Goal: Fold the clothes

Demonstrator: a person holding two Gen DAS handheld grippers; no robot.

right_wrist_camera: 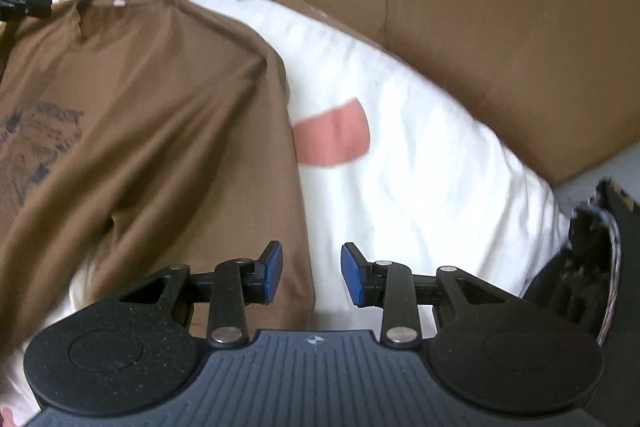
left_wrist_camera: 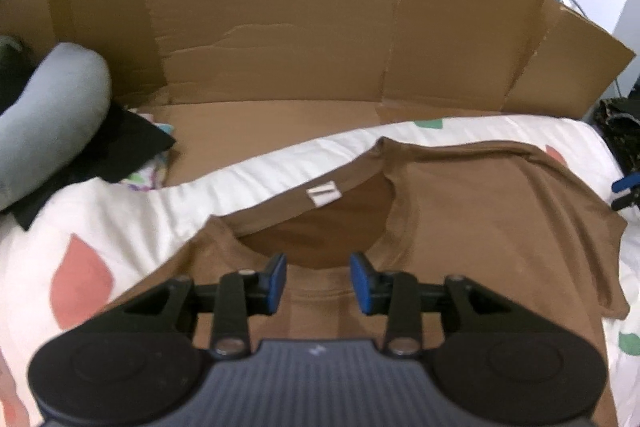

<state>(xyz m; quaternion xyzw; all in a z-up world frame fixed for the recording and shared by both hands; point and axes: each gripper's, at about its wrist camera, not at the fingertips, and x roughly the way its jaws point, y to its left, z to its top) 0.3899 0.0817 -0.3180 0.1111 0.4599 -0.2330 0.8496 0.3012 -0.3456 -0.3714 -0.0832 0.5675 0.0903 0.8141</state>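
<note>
A brown T-shirt [left_wrist_camera: 460,211] lies spread on a white bedsheet [left_wrist_camera: 120,211] with coloured leaf shapes. Its neck opening with a white label [left_wrist_camera: 323,193] faces the left wrist camera. My left gripper [left_wrist_camera: 319,281] is open and empty, just above the collar's front edge. In the right wrist view the shirt [right_wrist_camera: 152,115] shows a dark chest print [right_wrist_camera: 36,143]. My right gripper [right_wrist_camera: 312,277] is open and empty, over the sleeve edge where shirt meets sheet [right_wrist_camera: 400,167]. The left gripper's tip [right_wrist_camera: 24,5] shows at the far left.
A cardboard wall [left_wrist_camera: 280,27] stands behind the bed, also in the right wrist view [right_wrist_camera: 500,27]. A grey pillow [left_wrist_camera: 48,115] and black cloth [left_wrist_camera: 132,143] lie at the left. A dark patterned object [right_wrist_camera: 592,259] sits at the bed's right edge.
</note>
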